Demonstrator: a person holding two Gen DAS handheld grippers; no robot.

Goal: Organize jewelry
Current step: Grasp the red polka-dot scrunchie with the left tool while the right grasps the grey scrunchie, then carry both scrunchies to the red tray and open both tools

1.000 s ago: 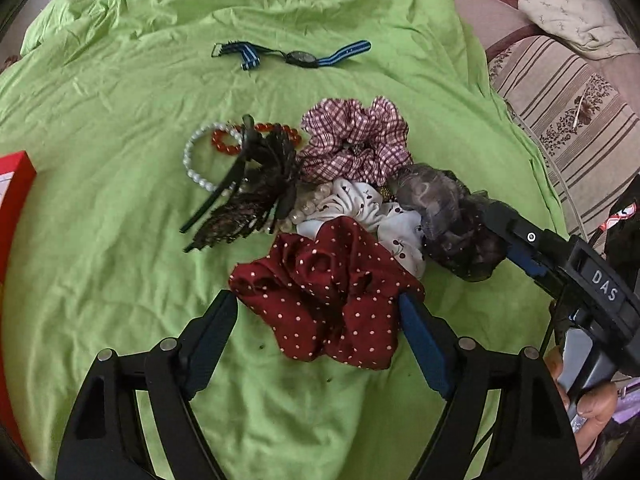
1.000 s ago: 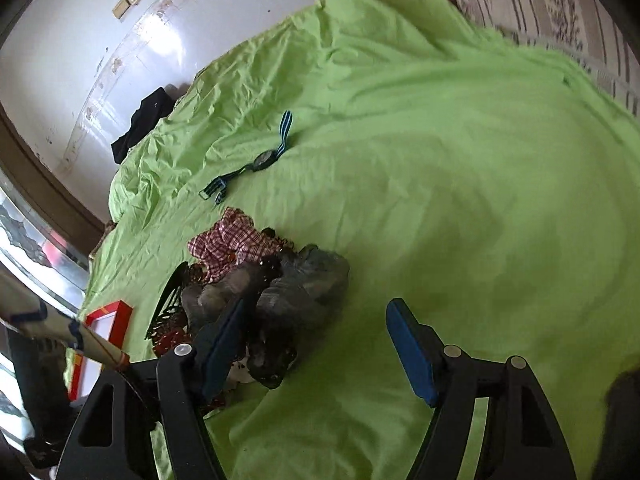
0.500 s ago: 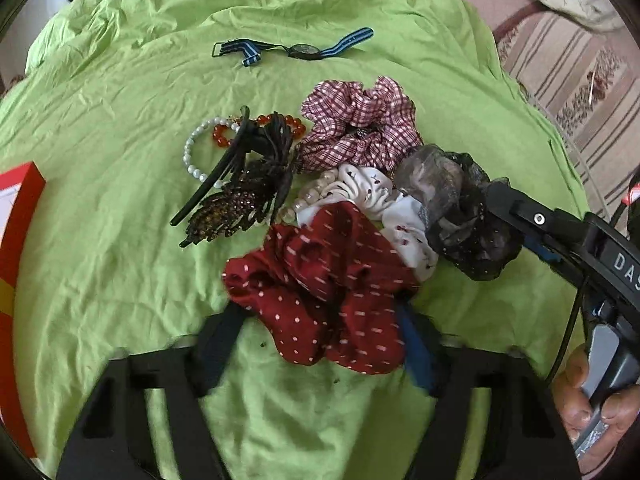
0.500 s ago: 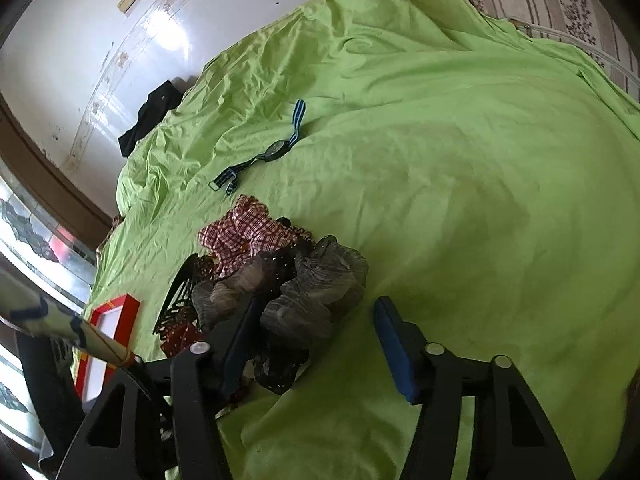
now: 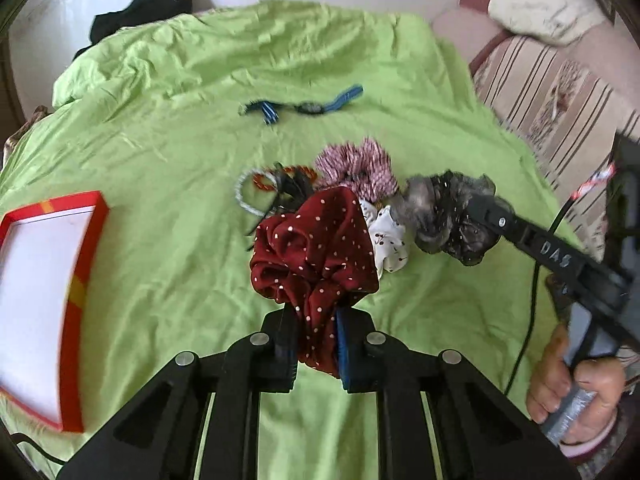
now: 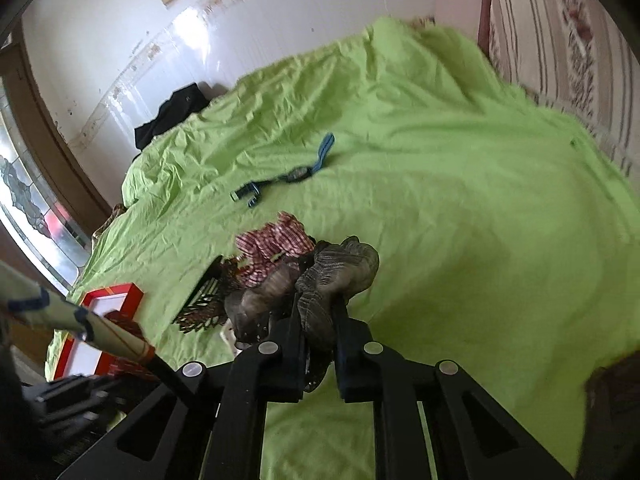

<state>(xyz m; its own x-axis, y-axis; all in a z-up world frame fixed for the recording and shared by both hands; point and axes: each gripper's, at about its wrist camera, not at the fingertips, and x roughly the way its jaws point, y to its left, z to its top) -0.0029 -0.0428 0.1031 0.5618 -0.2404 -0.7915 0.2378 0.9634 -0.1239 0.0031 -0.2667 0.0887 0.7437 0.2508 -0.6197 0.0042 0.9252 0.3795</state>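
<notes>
My left gripper (image 5: pixel 316 338) is shut on a dark red polka-dot scrunchie (image 5: pixel 316 248) and holds it up off the green sheet (image 5: pixel 160 160). My right gripper (image 6: pixel 318 320) is shut on a grey sheer scrunchie (image 6: pixel 336 272), which also shows in the left wrist view (image 5: pixel 448 212). Left in the pile are a white scrunchie (image 5: pixel 386 236), a plaid scrunchie (image 5: pixel 356 166), a black hair clip (image 5: pixel 288 188), a pearl bracelet (image 5: pixel 242 196) and a red bead bracelet (image 5: pixel 264 178). A red box (image 5: pixel 40 288) with a white inside lies open at the left.
A blue-strapped watch (image 5: pixel 304 108) lies farther back on the sheet. A black cloth (image 5: pixel 140 16) sits at the far edge by the wall. A striped mattress (image 5: pixel 552 80) with a pillow (image 5: pixel 536 4) lies to the right.
Both grippers have closed: the left on the red scrunchie, the right on the grey one. Both scrunchies are lifted off the pile. The views have pulled back and the red box shows more.
</notes>
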